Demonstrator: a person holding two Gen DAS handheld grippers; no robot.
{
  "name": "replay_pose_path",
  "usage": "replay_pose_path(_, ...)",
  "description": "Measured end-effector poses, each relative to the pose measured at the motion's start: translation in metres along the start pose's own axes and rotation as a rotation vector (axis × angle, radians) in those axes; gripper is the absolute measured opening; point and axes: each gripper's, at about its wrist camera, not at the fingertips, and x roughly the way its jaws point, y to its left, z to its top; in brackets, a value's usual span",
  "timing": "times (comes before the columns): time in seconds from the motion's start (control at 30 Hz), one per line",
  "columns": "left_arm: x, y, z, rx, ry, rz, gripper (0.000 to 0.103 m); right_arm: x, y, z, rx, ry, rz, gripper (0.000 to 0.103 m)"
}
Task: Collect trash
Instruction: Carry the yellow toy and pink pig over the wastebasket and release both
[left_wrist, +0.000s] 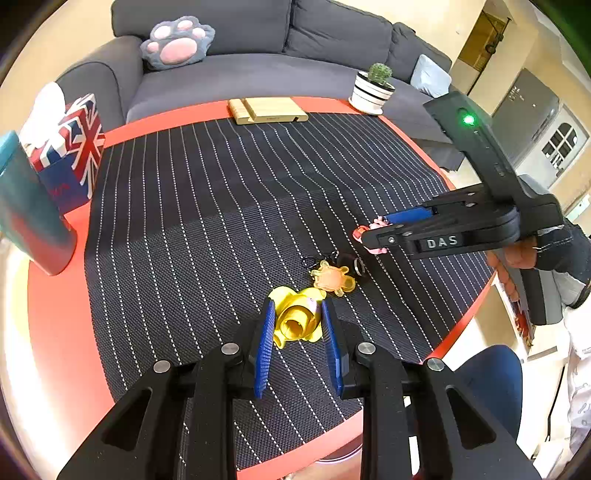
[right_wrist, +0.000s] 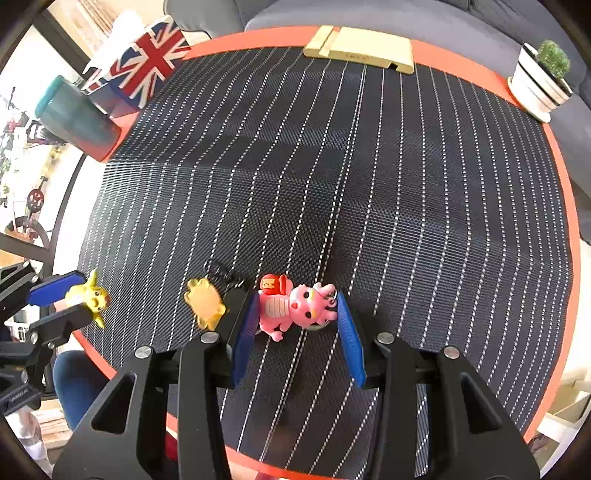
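My right claw (right_wrist: 297, 314) brackets the pink dragon keychain (right_wrist: 295, 308) at lower centre, its long axis running pad to pad, pads closed on it. My left claw (left_wrist: 297, 321) grips the yellow toy (left_wrist: 295, 317).

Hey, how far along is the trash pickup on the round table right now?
Nothing looks put away yet. In hand: the left gripper is closed on the yellow toy, and the right gripper has its pads against the pink figure, which is on the striped mat. Left: the orange charm lies loose between them. No bin is in view.
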Motion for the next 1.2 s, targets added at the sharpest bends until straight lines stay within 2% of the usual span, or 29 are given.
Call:
replay_pose_path(0.33,-0.022,-0.019,-0.010,0.053,-0.034,0.009,0.025,-0.047,0.007,-0.035,-0.044,-0.094,0.004,0.042)
replay_pose_path(0.7,-0.049,-0.048,-0.033,0.112,-0.081,0.007,0.025,-0.095,0.036,-0.091,-0.125,-0.189,0.011,0.042)
replay_pose_path(1.2,-0.070,-0.077,-0.074,0.162,-0.101,0.002,0.025,-0.120,0.073,-0.172,-0.193,-0.241,0.061,0.042)
